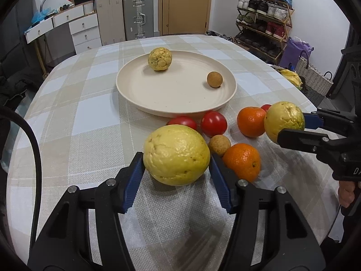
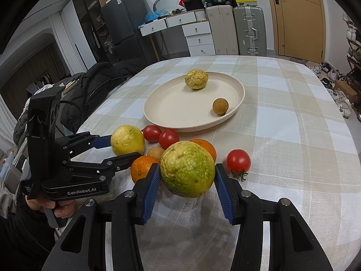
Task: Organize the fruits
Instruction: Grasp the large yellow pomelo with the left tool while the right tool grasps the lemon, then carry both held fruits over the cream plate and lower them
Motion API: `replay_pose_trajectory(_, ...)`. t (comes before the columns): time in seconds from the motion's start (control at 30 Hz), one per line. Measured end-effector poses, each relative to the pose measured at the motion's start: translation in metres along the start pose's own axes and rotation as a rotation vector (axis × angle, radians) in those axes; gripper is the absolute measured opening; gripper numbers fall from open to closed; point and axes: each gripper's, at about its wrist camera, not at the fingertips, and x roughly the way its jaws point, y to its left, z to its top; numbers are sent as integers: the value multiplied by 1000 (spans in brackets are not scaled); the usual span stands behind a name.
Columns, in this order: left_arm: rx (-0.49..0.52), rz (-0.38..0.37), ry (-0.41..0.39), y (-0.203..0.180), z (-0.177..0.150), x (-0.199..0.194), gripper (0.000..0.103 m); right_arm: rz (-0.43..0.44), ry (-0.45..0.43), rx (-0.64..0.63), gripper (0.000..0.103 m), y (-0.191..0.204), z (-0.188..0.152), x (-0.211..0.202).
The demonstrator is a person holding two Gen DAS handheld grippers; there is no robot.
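Observation:
My left gripper [image 1: 177, 155] is shut on a large yellow passion fruit [image 1: 176, 154], just above the cloth; it also shows in the right wrist view [image 2: 127, 140]. My right gripper [image 2: 187, 169] is shut on a yellow-green passion fruit [image 2: 187, 169], seen at the right in the left wrist view [image 1: 283, 122]. A cream plate [image 1: 176, 103] holds a wrinkled yellow fruit [image 1: 159, 58] and a small brown longan [image 1: 214, 79]. Loose on the cloth: two tomatoes [image 1: 213, 123], two oranges [image 1: 242, 161], a longan [image 1: 218, 144], and one tomato [image 2: 238, 160] apart at the right.
The oval table [image 1: 79, 113] has a checked cloth and drops off at its edges. A dark jacket [image 2: 101, 83] lies on a chair at the left. Suitcases [image 1: 137, 15], drawers and a shoe rack [image 1: 264, 20] stand behind. A basket [image 1: 313, 79] stands beside the table's right edge.

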Motion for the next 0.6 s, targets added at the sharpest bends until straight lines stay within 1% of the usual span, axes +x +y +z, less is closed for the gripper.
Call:
replay_pose_trajectory(0.33, 4, -6, -54, -2, 0, -15, 56, -6, -14, 6, 49, -3, 0, -1)
replay_pose_trajectory(0.43, -6, -13, -77, -1, 1, -22, 56, -2, -28, 8, 49, -4, 0, -2)
replay_pose_trajectory(0.6, -20, -2, -119, 1, 3, -34, 56, 3, -58, 13, 49, -6, 0, -6)
